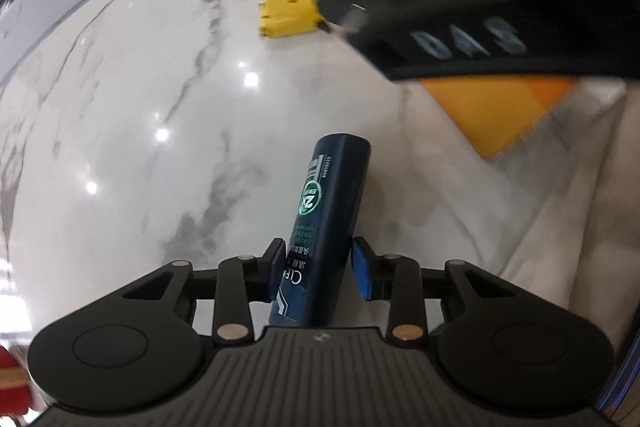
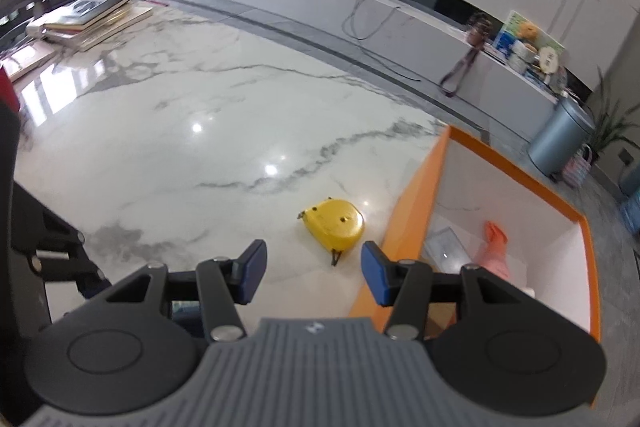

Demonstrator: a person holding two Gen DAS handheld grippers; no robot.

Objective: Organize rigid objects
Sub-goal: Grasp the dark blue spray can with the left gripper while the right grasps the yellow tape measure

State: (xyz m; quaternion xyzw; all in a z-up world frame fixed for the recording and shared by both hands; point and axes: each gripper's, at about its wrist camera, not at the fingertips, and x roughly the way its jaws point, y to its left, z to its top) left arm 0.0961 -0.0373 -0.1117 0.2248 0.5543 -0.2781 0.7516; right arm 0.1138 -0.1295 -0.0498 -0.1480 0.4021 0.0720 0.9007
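Dark blue bottle [image 1: 320,227], printed with green and white label text, sits between the pads of the left gripper [image 1: 318,269]. The left pad lies against the bottle's side, while a thin gap shows at the right blue pad [image 1: 362,273], so whether the jaws are truly clamped on it cannot be told. The bottle points forward and slightly right, over the white marble tabletop [image 1: 140,107].

Farther ahead on that tabletop lies a yellow tape measure [image 1: 288,13], flat on its side. In the right wrist view the same tape measure [image 2: 334,223] rests just beside the outer wall of an orange box [image 2: 404,203] with a white interior, apart from it by a small strip of marble. Inside the box lie a pink object [image 2: 496,247] and a pale flat item, too blurred to identify.

The right gripper [image 2: 314,273] hangs over the tabletop with its blue pads spread wide and nothing between them; the tape measure is ahead of it, between the lines of the two fingers. From the left wrist view the right gripper's black body [image 1: 480,7] crosses the upper right corner, blurred, over the orange box [image 1: 500,115].
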